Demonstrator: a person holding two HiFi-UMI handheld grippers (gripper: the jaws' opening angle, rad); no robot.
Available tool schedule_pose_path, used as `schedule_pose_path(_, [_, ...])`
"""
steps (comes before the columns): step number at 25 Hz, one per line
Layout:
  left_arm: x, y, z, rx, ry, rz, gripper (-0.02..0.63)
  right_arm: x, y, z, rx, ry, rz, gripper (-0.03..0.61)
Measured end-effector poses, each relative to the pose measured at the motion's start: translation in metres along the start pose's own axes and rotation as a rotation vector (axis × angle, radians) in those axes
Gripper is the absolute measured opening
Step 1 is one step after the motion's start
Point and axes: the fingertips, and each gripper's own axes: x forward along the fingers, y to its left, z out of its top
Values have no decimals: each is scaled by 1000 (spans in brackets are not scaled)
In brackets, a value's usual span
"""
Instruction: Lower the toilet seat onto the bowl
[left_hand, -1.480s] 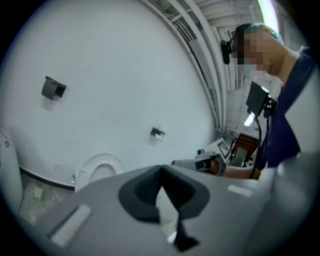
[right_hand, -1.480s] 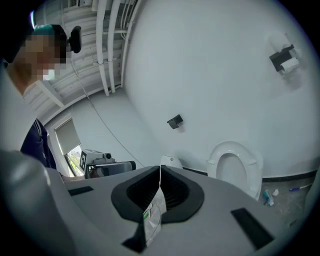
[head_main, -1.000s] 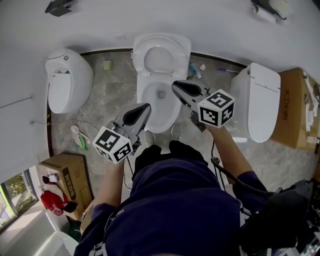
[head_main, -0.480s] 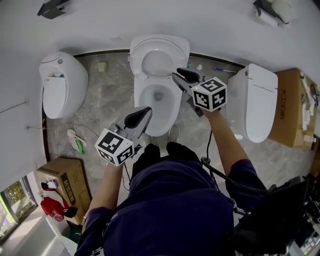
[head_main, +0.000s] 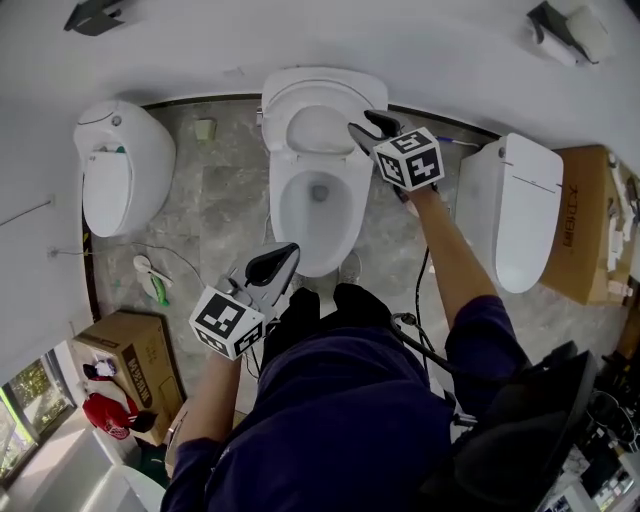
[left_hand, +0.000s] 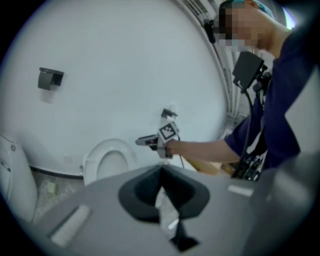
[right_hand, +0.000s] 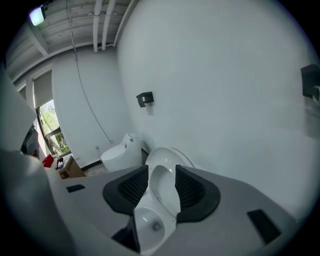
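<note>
The middle toilet's white seat (head_main: 322, 103) stands raised with the lid against the wall, above the uncovered bowl (head_main: 300, 235). My right gripper (head_main: 362, 125) is at the raised seat's right edge. Its jaws have just been opening and stand open. In the right gripper view the seat (right_hand: 170, 195) and bowl (right_hand: 150, 225) show through the gap of that gripper (right_hand: 161, 172), with the pads pressing on nothing. My left gripper (head_main: 288, 250) hangs low in front of the bowl, shut and empty. The left gripper view (left_hand: 161, 170) shows the right gripper (left_hand: 145, 142) reaching toward the seat (left_hand: 112, 155).
A second toilet (head_main: 120, 175) stands at the left and a third with its lid down (head_main: 515, 210) at the right. Cardboard boxes (head_main: 135, 350) (head_main: 590, 220) sit at both sides. Small items lie on the floor (head_main: 155, 280). Wall fittings (head_main: 95, 18) (head_main: 560, 20) hang above.
My right gripper has travelled up the picture, from over the bowl to the raised seat's right edge, and its jaws have opened. My left gripper has sunk toward the person's body.
</note>
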Motion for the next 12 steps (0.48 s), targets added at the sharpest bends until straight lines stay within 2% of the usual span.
schedule_pose_path(12, [-7, 20, -22, -58, 47, 78, 3, 63, -57, -15, -86, 81, -61, 138])
